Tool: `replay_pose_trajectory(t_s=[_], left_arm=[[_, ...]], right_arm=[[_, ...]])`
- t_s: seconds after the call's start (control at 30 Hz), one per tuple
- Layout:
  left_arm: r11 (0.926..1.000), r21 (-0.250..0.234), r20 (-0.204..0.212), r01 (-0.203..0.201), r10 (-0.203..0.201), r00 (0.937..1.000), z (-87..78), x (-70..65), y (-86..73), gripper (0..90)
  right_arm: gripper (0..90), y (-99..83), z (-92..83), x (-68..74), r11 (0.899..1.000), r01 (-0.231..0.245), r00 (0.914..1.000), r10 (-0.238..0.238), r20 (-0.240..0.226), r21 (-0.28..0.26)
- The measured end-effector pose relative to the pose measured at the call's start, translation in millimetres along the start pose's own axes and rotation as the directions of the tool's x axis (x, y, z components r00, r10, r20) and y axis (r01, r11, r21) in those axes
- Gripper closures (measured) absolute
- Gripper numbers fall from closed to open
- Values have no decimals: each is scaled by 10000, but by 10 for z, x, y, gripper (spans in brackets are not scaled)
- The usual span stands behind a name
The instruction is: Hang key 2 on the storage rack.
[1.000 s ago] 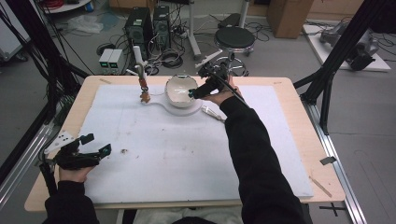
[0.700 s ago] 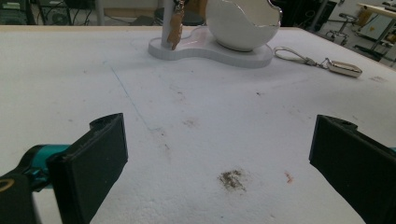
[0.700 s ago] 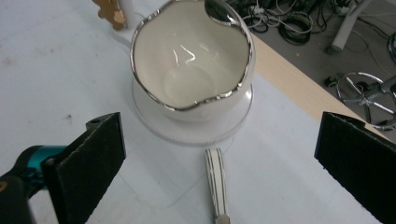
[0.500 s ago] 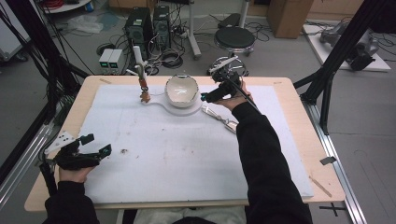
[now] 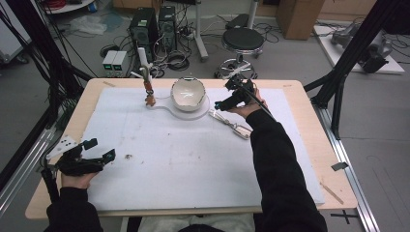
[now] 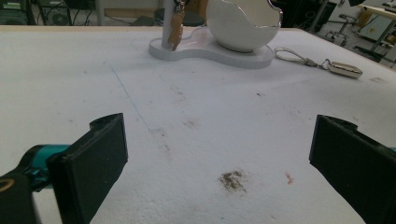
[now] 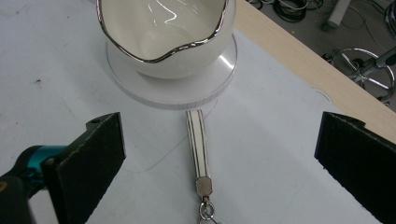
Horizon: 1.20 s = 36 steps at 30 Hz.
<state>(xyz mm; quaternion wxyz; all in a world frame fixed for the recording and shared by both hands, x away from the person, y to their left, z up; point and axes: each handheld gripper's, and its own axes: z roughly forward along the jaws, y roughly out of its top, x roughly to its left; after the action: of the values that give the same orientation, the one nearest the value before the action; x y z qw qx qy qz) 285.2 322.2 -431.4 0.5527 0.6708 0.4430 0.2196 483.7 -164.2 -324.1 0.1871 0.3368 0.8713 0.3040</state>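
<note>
Where its jaws gape, keychain strap [image 7: 196,140] between, below right hand-held gripper [image 7: 219,154]

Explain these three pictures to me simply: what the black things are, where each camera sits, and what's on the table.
A person sits at a table with a hand-held gripper in each hand. The high view looks down from above: the left gripper rests near the front edge, and the right gripper hovers beside a white bowl on its white stand. The other two views come from cameras on the grippers themselves, showing their black fingers. A keychain strap lies below the right gripper. Both grippers are open and hold nothing.
</note>
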Motion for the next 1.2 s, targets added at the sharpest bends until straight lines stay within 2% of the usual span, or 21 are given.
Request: replay_pose_trajectory(t_s=[0.27,0.3,0.37,0.43,0.63,0.7,0.87,1.07,1.17,1.2], left_arm=[[10000,-9,-18,-12,12,10000,-4,1,0,48],[10000,10,-7,-10,10,10000,-4,3,0,48],[10000,20,-20,10,-10,10000,-1,1,-1,48],[10000,-7,4,5,-5,10000,11,1,-1,48],[10000,-9,34,50,-50,10000,28,9,0,48],[10000,22,28,36,-36,10000,33,12,2,48],[10000,-13,47,49,-49,10000,39,16,2,48],[10000,-23,54,50,-50,10000,47,21,8,48],[10000,-23,67,44,-44,10000,56,26,13,48],[10000,-23,80,31,-31,10000,60,26,16,48]], right_arm=[[32,-107,34,-51,9984,120,9999,-126,107,558],[34,-146,44,-61,9983,116,9999,-116,10,578],[33,-238,85,-85,9974,-13,10000,17,-49,718],[33,-336,153,-110,9939,-10,10000,21,-94,1099],[33,-469,253,-140,9901,-256,9994,288,-213,1384],[33,-484,294,-138,9871,-274,9992,316,-242,1575],[40,-472,394,-135,9874,-265,9990,320,-326,1558],[53,-474,599,-112,9817,-274,9982,370,-479,1885],[75,-477,694,-101,9784,-255,9979,370,-527,2050],[114,-478,712,-101,9774,-213,9976,345,-594,2101]])
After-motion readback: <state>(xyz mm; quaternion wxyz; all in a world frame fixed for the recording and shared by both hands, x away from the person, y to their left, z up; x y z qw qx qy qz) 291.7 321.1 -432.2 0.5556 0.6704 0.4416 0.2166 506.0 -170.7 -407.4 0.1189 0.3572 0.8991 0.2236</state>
